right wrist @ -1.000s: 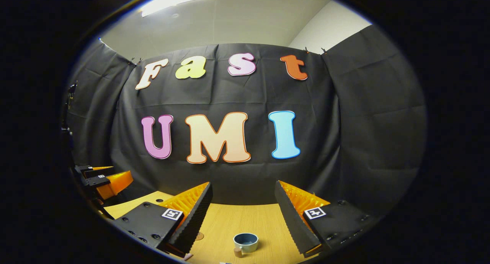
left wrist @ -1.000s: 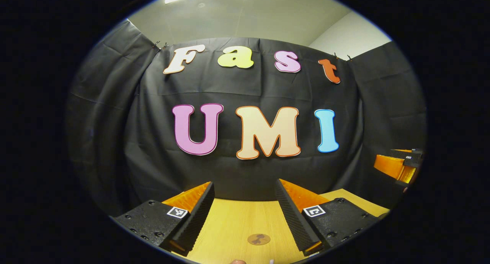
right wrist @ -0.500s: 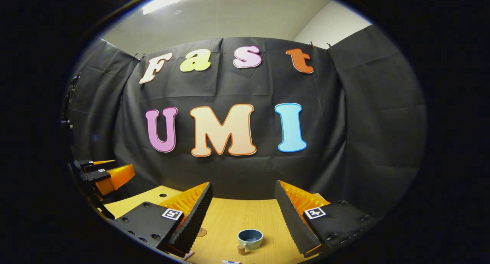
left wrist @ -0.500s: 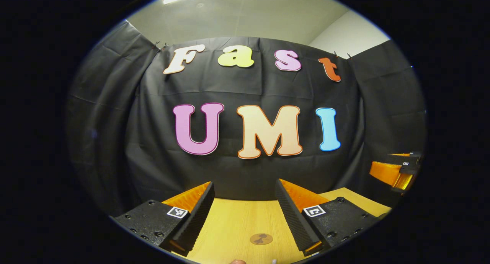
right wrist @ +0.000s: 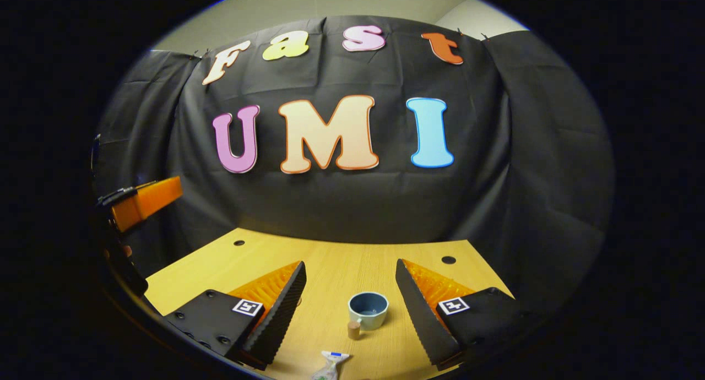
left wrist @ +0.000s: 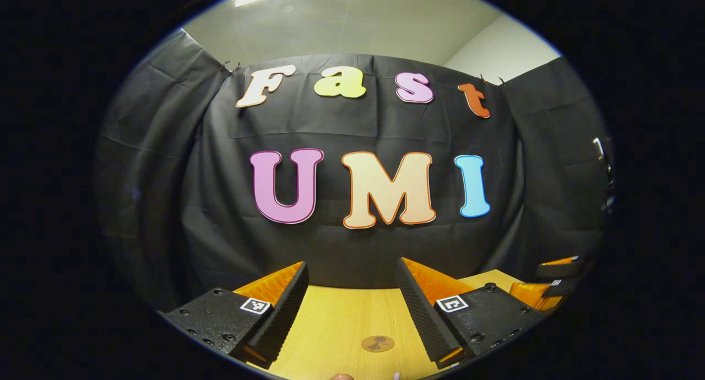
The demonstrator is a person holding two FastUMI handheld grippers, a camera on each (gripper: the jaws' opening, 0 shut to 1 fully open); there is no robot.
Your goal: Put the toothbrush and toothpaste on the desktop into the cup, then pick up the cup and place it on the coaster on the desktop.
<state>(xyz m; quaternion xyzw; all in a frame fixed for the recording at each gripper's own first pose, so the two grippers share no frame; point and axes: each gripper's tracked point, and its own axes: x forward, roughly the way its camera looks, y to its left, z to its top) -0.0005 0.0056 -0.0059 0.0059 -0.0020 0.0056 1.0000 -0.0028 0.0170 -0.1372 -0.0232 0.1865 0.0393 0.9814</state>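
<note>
While both grippers hang above the wooden desktop [right wrist: 341, 259], each shows its jaws spread wide with nothing between them. In the right gripper view, the right gripper [right wrist: 351, 283] looks down on the blue cup [right wrist: 368, 309], which stands upright near the middle of the desk with a small cork-coloured piece touching its near side, and on the toothpaste [right wrist: 329, 364] lying flat at the bottom edge, nearer than the cup and apart from it. Bare wood runs from the cup back to the far edge at the black cloth wall, with two round holes near that edge. The left gripper [right wrist: 137, 201] hovers at the far left, well clear of the cup. In the left gripper view, the left gripper's own fingers frame the round coaster [left wrist: 378, 344] lying flat on the desk. Compared with half a second ago, the right gripper view has tipped downward, showing far more desk and the toothpaste; the left gripper view is nearly unchanged.
</note>
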